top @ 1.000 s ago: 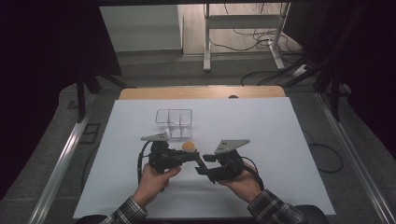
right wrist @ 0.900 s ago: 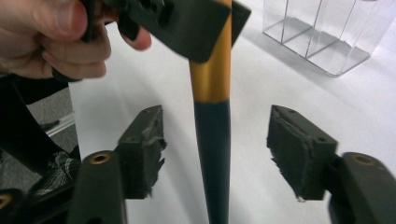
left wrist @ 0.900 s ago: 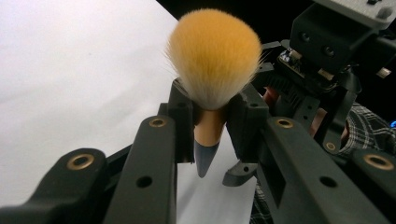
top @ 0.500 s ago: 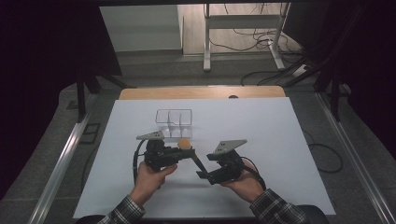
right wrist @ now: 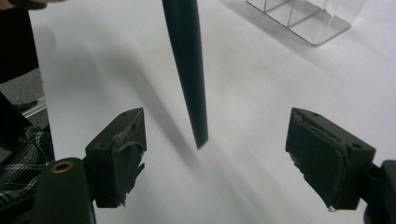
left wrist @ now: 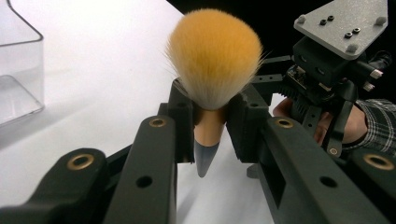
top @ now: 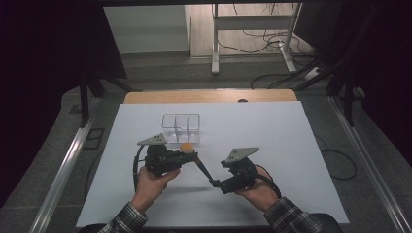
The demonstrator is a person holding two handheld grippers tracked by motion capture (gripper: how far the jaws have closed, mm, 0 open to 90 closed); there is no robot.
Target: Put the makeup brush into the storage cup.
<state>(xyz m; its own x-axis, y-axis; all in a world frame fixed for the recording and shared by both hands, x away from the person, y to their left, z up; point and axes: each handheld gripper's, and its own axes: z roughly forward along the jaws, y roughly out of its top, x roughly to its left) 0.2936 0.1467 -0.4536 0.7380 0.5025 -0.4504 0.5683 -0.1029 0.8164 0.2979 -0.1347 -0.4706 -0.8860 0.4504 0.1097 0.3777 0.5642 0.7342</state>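
Brush [top: 186, 147] is sitting in my left fingers [left wrist: 210, 123], which are clamping its tan neck just below the orange bristles, so the fluffy head is pointing toward the far side of the counter [top: 291, 141]. In the high view its dark handle [top: 201, 167] is running from that grip down and to the right, slanting toward the near edge and ending close to my right gripper [top: 218, 183].

My right fingers [right wrist: 121, 149] are standing wide and have just been opening; in the right gripper view the handle's tapered tip [right wrist: 198, 133] is hanging in the gap between the two pads, touching neither. So the left hand [top: 150, 182] alone is carrying the brush, and the right hand [top: 257, 191] is empty, sitting just beyond the free end.

What matters for the coming move is that long axis: head far and left, tail near and right, with the tail end aimed straight at my right side. The clear organiser box [top: 181, 125] is standing just beyond the bristles, a little farther from me, so the left hand is plainly the nearer one to it. I am judging that lifting the brush toward one of its compartments is a left-hand job, and that the slanted handle needs swinging clear of my open right fingers first, or it may catch a pad.
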